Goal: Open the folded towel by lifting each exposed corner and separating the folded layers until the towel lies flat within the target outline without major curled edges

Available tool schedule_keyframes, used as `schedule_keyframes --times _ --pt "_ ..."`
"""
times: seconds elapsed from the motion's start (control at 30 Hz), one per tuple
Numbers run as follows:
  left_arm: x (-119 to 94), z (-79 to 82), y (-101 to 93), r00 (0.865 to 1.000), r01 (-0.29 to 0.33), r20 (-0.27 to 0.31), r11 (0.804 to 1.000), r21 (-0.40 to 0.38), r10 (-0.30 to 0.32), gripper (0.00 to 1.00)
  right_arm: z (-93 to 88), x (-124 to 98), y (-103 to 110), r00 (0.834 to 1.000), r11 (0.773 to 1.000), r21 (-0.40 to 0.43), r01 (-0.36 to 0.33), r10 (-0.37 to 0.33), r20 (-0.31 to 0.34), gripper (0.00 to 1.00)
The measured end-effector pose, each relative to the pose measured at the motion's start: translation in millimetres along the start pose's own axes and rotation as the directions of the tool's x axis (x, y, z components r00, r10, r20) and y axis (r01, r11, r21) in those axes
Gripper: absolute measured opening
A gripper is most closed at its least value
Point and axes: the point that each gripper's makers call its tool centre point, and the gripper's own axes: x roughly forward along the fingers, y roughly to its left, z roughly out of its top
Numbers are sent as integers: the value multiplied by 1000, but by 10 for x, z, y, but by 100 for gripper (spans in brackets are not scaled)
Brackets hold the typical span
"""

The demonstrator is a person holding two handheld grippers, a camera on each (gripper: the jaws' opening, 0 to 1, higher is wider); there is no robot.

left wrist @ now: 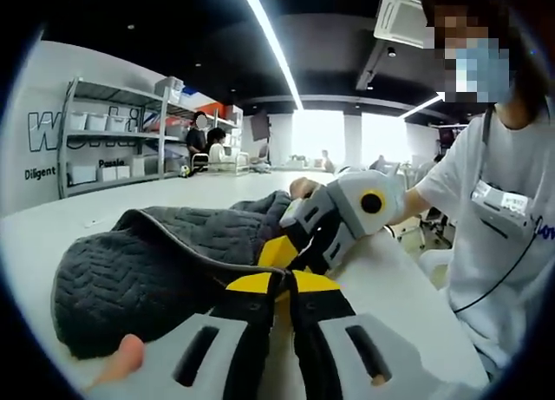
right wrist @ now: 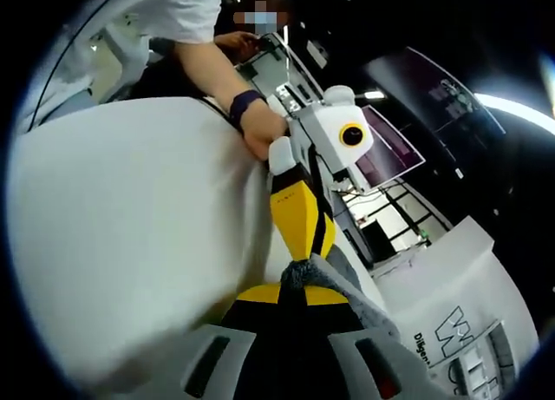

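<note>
A dark grey quilted towel point(left wrist: 156, 270) lies bunched on the white table point(left wrist: 130, 213), one edge raised toward the jaws. My left gripper point(left wrist: 284, 285) is shut on that raised edge. The right gripper point(left wrist: 290, 254) reaches in from the right and meets the same edge just beyond my left jaws. In the right gripper view, the right gripper point(right wrist: 299, 289) is shut on a grey corner of the towel point(right wrist: 305, 274). The left gripper point(right wrist: 305, 248) points down at that corner, held by a person's hand point(right wrist: 260, 133).
The table's edge point(left wrist: 408, 278) runs along the right, with a person in a white shirt point(left wrist: 503, 209) standing beside it. Metal shelves with white bins point(left wrist: 104, 135) stand at the far left, and people sit at the back.
</note>
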Motion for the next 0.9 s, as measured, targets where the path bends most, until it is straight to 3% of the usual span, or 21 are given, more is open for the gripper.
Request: schedule_keyframes --times 0.37,0.67,0.9 --pt "-32 0 56 1000 -17 -3 1000 -4 17 3 -5 -3 -16 1000 999 34 -3 2 10 5" --pt "-89 65 168 998 -58 22 998 -13 59 3 17 -37 -76 998 993 122 -8 1 55 17" --pt "-115 88 238 996 -79 33 996 -30 80 3 101 -91 -153 991 961 277 -23 -14 129 20"
